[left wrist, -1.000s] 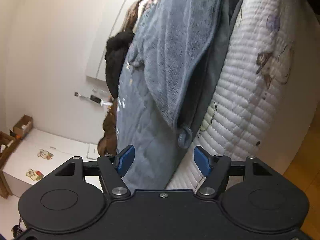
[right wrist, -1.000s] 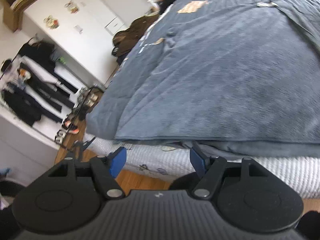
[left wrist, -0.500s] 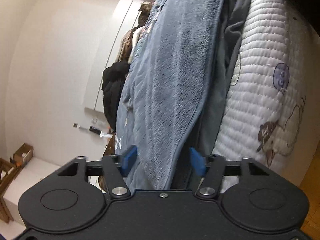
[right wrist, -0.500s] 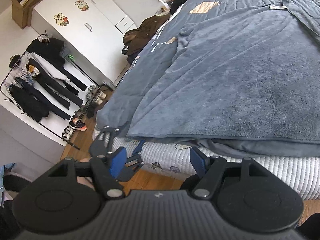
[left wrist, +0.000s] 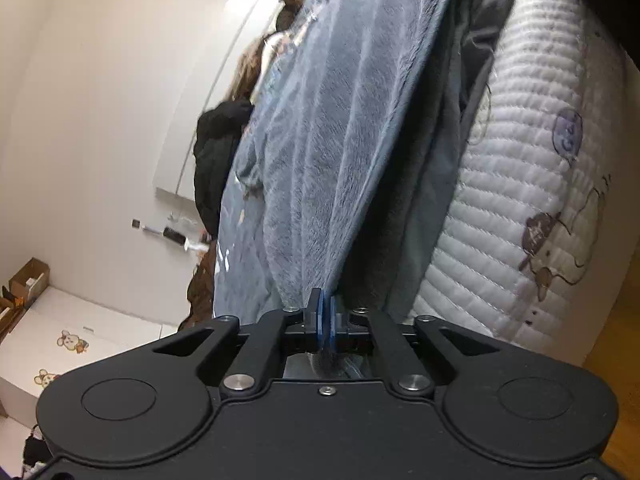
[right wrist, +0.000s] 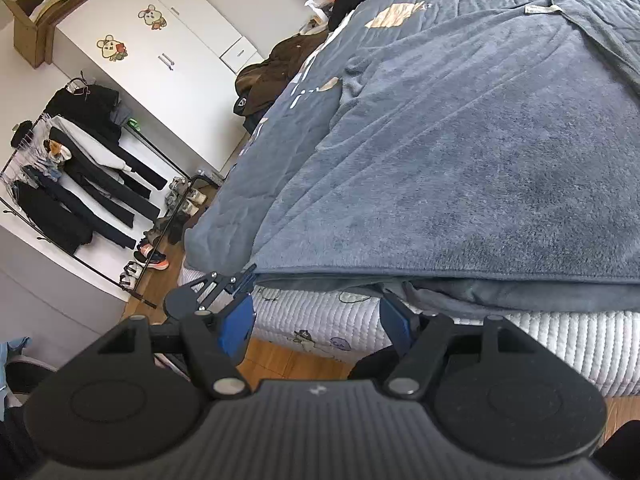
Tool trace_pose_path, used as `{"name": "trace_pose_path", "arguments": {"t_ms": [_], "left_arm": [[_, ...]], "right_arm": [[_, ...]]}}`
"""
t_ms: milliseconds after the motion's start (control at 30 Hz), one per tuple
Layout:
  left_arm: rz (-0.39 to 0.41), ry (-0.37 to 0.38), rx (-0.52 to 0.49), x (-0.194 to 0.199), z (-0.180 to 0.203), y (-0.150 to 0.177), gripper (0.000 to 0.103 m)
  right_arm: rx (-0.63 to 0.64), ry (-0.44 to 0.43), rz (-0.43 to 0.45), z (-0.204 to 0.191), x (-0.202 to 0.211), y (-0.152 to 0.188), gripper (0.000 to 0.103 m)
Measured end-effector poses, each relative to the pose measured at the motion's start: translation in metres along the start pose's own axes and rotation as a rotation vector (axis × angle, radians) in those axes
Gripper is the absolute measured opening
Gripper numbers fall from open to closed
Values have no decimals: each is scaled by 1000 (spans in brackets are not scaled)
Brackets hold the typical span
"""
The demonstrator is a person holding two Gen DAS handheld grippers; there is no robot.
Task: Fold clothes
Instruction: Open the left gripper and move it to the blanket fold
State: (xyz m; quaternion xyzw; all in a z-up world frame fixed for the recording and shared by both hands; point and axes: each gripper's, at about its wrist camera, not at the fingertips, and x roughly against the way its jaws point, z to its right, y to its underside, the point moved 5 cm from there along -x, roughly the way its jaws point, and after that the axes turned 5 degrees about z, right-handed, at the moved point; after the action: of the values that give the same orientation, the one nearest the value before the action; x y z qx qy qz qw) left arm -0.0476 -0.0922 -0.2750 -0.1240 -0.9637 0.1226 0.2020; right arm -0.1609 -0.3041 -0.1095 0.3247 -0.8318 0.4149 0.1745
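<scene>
Landmark: bed (right wrist: pixel 360 320), its white quilted side facing the room
Rack (right wrist: pixel 76 184): far left of the bed, dark clothes hanging on it
Shoes (right wrist: pixel 154 258): on the wood floor below the rack, left of the bed
Wardrobe (right wrist: pixel 160 52): white, left of the bed, behind the rack
Left gripper (left wrist: pixel 325 322): at the bed's left near corner, jaws pressed together on the hem of the fleece (left wrist: pixel 340 140)
Fleece: blue-grey garment spread flat across the bed's top, hem along the near edge
Right gripper (right wrist: pixel 316 326): in front of the bed's side, right of the left gripper, jaws wide, nothing between them, below the fleece hem and apart from it
</scene>
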Motion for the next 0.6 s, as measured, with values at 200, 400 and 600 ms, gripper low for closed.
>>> {"name": "trace_pose_path", "arguments": {"t_ms": [200, 400, 600], "left_arm": [[-13, 16, 136, 14, -23, -7, 37], [-6, 11, 352, 35, -73, -29, 55], [42, 21, 535, 43, -124, -79, 71]], "right_arm": [[-16, 86, 89, 36, 27, -16, 69], [-61, 283, 234, 114, 65, -44, 69], [-68, 383, 317, 165, 87, -67, 69]]}}
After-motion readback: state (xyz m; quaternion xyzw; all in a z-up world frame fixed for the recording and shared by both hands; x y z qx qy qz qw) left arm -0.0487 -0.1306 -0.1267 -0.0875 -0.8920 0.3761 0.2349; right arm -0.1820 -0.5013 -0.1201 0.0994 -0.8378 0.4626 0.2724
